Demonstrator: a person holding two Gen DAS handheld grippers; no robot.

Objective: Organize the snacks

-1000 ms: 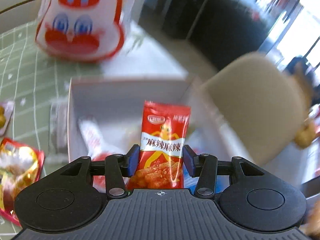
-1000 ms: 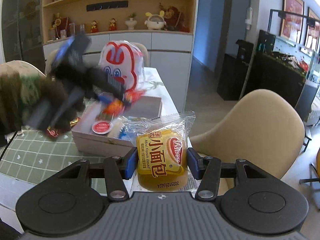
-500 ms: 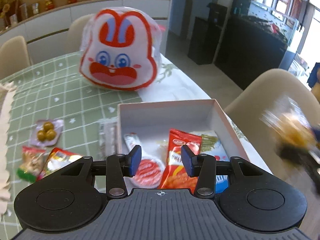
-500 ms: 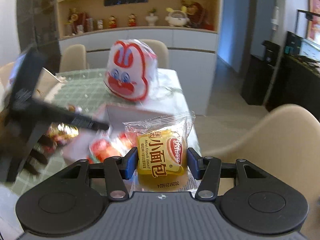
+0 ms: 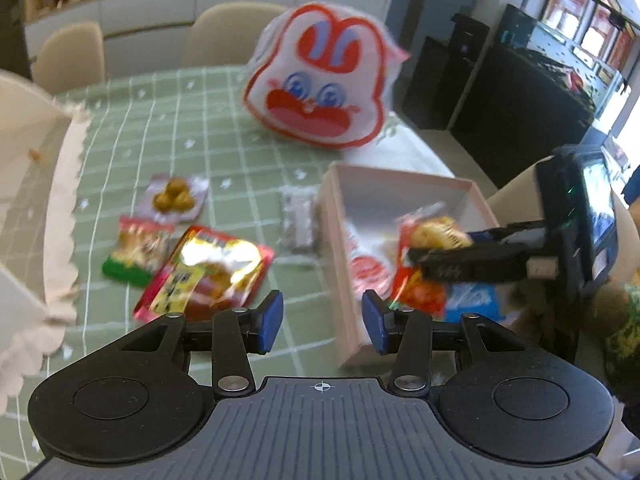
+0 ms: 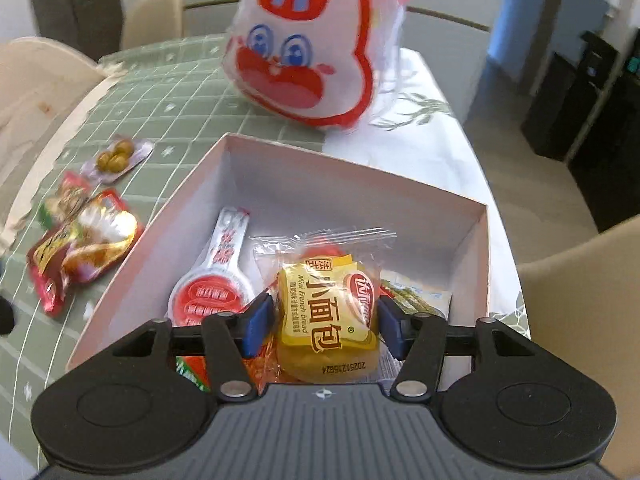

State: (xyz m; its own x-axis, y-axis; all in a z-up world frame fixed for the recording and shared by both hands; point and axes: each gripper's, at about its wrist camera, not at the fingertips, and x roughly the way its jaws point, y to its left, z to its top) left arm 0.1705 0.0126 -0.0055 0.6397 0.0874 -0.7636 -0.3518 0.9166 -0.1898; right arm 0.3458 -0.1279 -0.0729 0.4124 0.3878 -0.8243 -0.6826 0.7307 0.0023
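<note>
Nearby, rabbit bag (image 6: 308, 40) behind box (image 6: 352, 184), loose packets (image 5: 200, 268) left

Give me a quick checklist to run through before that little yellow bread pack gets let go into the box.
1. Bread pack between the right hand-held gripper pads: ok, jaws opening.
2. Pack over the box, not the tablecloth: ok.
3. Room left in the box: ok, bare floor at the back.
4. Left hand-held gripper out of the box: ok, empty and open.
5. Pack clear of both pads: cannot tell.
</note>
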